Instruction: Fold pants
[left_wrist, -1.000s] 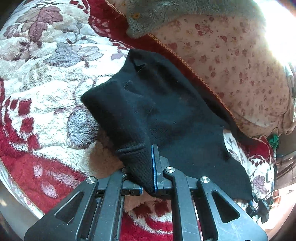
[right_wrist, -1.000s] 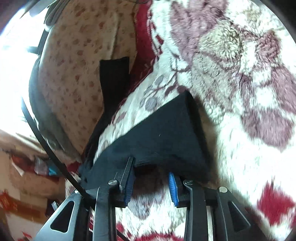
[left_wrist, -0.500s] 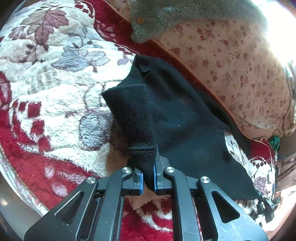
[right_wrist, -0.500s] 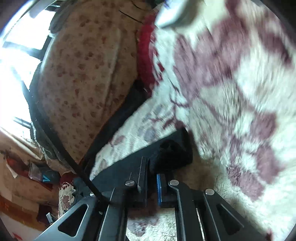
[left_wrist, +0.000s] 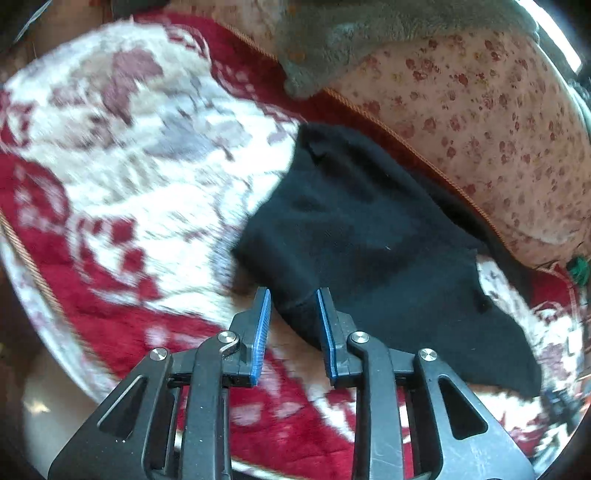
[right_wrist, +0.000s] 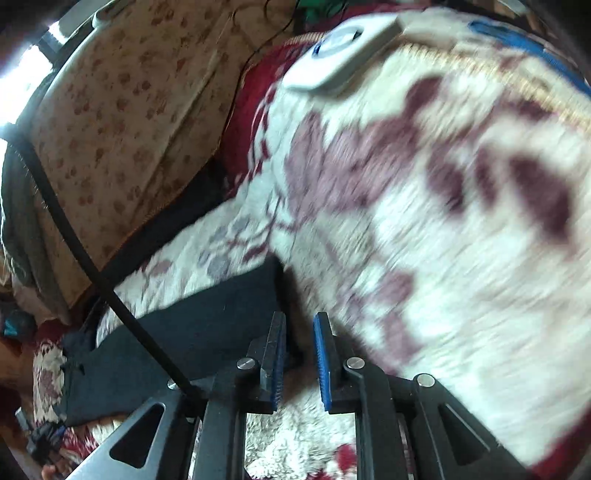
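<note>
1. Across the lower middle of the left wrist view, my left hand-held gripper (left_wrist: 293, 325) has its jaws opening; a ribbed hem of the black pants (left_wrist: 369, 236) lies between the blue pads, which stand apart from the cloth rather than pinching it.
2. At the bottom centre of the right wrist view, my right hand-held gripper (right_wrist: 299, 354) is opening too; the gap between its pads shows only the fleecy blanket (right_wrist: 443, 221), with the pants (right_wrist: 207, 317) just beside its left finger.
3. The pants lie on the bed, from centre to lower right of the left view; one fold looks made, with an upper layer over a lower one; I judge more folds and smoothing are left.
4. Only the left view shows the doubled layers and the grey garment (left_wrist: 369, 33) on the flowered cushion (left_wrist: 480, 129) at the top; only the right view shows a white device (right_wrist: 343, 51) at upper centre and a black strap (right_wrist: 74, 236) crossing the left side.
</note>
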